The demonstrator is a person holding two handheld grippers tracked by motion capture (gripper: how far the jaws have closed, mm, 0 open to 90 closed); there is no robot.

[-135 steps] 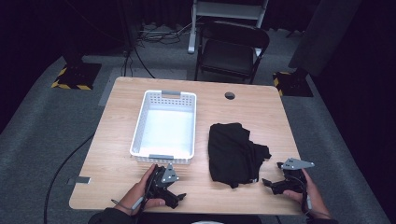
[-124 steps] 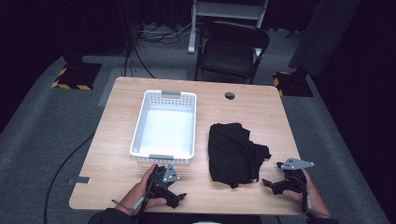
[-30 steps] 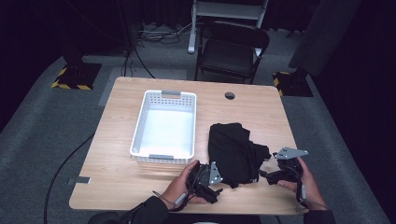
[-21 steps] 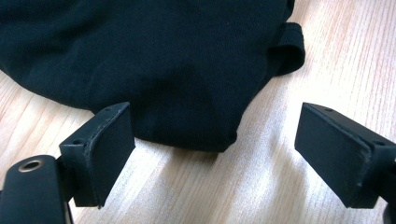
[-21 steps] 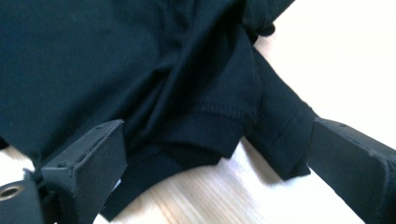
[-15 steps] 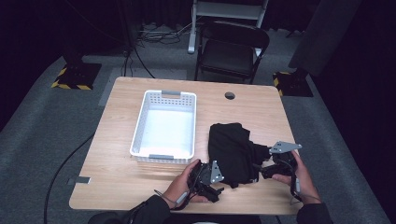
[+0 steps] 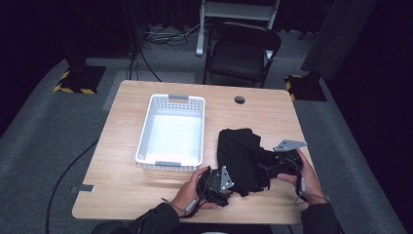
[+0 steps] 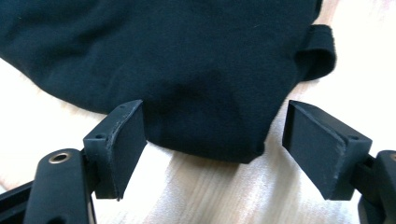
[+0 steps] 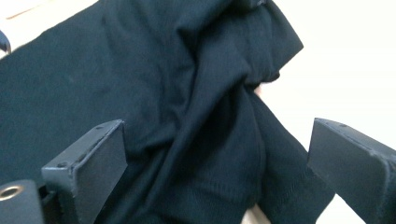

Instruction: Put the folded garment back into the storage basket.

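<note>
A crumpled black garment (image 7: pixel 241 156) lies on the wooden table (image 7: pixel 122 161), right of a white basket (image 7: pixel 173 131). My left gripper (image 7: pixel 229 187) is at the garment's near left corner, open, its jaws on either side of the cloth's rounded near edge (image 8: pixel 210 140). My right gripper (image 7: pixel 265 170) is at the garment's right side, open wide, with folded black cloth (image 9: pixel 210 130) lying between and under its jaws. Neither pair of jaws has closed on the fabric.
The white basket holds nothing. A round hole (image 7: pixel 239 100) is in the table near the far edge. A black folding chair (image 7: pixel 241 53) stands behind the table. Cables run over the grey floor at the left (image 7: pixel 68 170).
Both grippers have moved inward from the table's front edge to the garment; in the last second the right gripper moved farther left onto the cloth. Left gripper is nearly still.
</note>
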